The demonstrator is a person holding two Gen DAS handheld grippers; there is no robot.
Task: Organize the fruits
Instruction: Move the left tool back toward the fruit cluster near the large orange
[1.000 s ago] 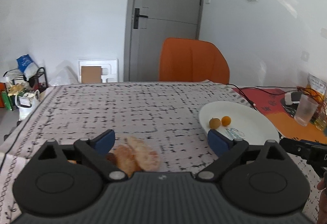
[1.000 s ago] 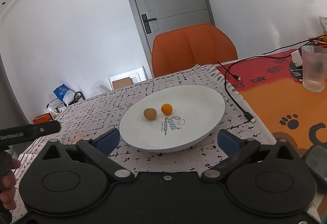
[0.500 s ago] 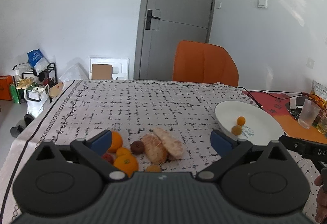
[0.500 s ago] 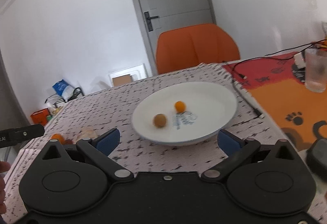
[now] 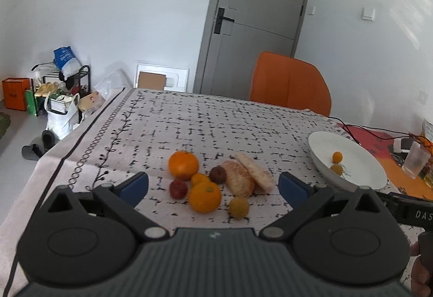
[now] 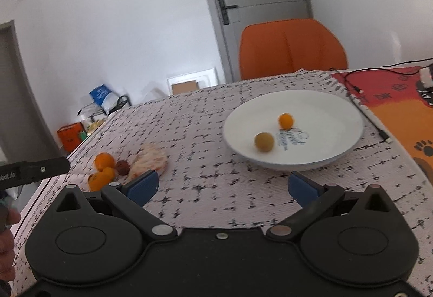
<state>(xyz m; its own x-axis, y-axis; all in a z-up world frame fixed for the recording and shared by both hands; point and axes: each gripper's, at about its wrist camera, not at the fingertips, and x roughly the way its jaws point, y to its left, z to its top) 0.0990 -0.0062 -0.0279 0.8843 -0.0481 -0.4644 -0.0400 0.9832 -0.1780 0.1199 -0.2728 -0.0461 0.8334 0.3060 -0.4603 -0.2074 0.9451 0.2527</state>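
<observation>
A white-walled room with a grey door (image 5: 259, 18) and an orange chair (image 5: 291, 83) stands behind a tabletop (image 5: 205, 123) spread with a pale cloth printed in black dashes. On the floor at far left sit an orange box (image 5: 15, 93) and a rack with bags (image 5: 61, 91). In the left wrist view the left tongs (image 5: 213, 186) hang over the near edge of the cloth with blue pads spread wide and nothing between them, and the fruit pile lies just ahead of that gap. From the left of the pile: a large orange (image 5: 183, 165) farthest back, a small red fruit (image 5: 178, 189) in front of it, a small tangerine (image 5: 200, 179) touching a second large orange (image 5: 204, 197), a dark reddish-brown fruit (image 5: 217, 174), then two peeled citrus segments (image 5: 247, 175) lying side by side, their long axes running from near right to far left, and a small yellow fruit (image 5: 238, 207) nearest the camera. Well apart to the right is a white plate (image 5: 360, 159) holding a small orange fruit (image 5: 337, 156) and a yellowish fruit (image 5: 336, 169), close but not touching. In the right wrist view the right tongs (image 6: 222, 186) are also spread and empty, low over the cloth just short of the plate's near rim. A black cable (image 6: 365, 107) runs along the plate's right side onto a red and orange mat (image 6: 406, 107).
</observation>
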